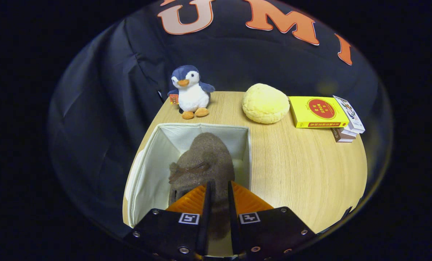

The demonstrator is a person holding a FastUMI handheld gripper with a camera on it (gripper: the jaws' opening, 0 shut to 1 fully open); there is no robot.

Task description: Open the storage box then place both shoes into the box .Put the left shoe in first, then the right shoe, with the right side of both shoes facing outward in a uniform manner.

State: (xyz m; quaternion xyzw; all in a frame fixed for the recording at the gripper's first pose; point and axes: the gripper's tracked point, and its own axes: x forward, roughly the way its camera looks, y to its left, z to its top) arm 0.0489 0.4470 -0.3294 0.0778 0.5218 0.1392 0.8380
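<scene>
The claw [218,192] is clamped on the heel end of a fuzzy brown slipper-like shoe [205,163], both fingers pressing its sides, holding it inside the open white fabric storage box [147,170] on the pale wooden counter [302,166]. To finish well, lower it until the sole rests on the box floor, hugging one wall so room remains beside it, then release gently. Beyond stands a plush penguin [190,92].

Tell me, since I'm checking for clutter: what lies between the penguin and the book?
The gripper view shows a yellow bun-shaped cushion on the table, between the penguin and the book.
</scene>
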